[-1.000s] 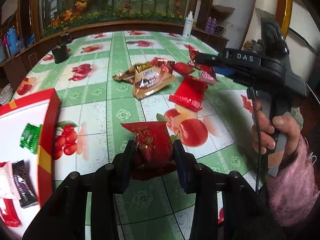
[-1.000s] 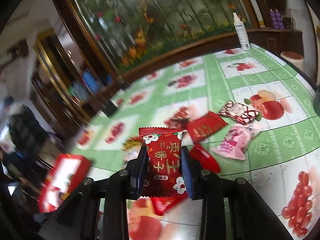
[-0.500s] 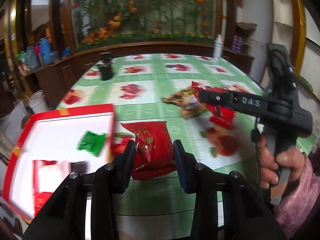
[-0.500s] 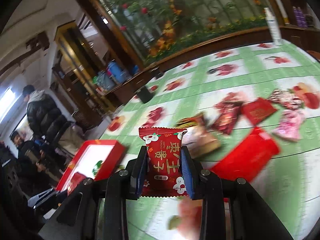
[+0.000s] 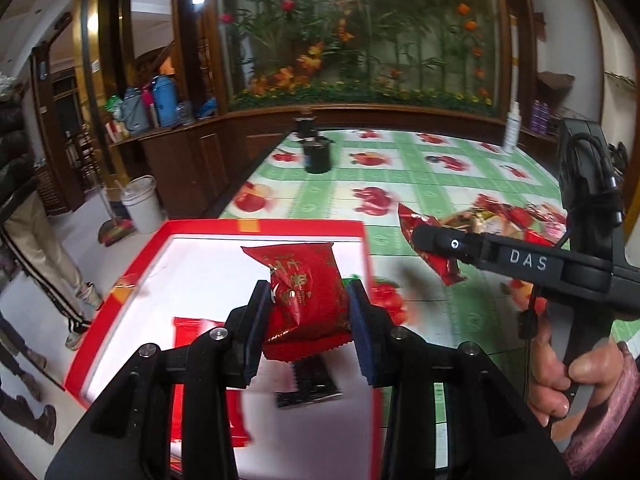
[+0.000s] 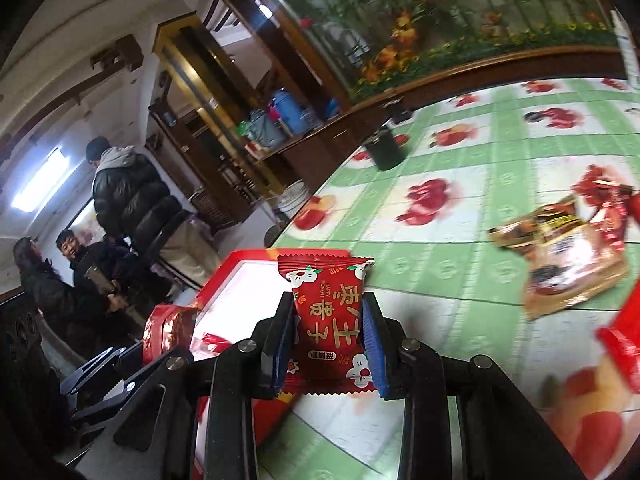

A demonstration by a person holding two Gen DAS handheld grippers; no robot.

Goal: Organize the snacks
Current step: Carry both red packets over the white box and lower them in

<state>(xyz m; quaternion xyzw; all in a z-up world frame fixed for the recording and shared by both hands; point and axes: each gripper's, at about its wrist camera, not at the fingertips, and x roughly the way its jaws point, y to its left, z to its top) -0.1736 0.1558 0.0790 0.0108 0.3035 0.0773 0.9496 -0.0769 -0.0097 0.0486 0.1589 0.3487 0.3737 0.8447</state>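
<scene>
red snack packets (image 5: 304, 292), red-rimmed white tray (image 5: 208, 276), green-and-white fruit-print tablecloth (image 5: 420, 184)

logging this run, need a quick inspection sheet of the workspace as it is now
surface: table under green fruit-print cloth
job's things: red tray with white floor, packets inside; loose snack pile on cloth
clutter: black cup, spray bottle
grippers: left gripper shut on red packet above tray; right gripper shut on jujube packet
cables: black lead on right handle
surroundings: bystanders, white bucket
</scene>
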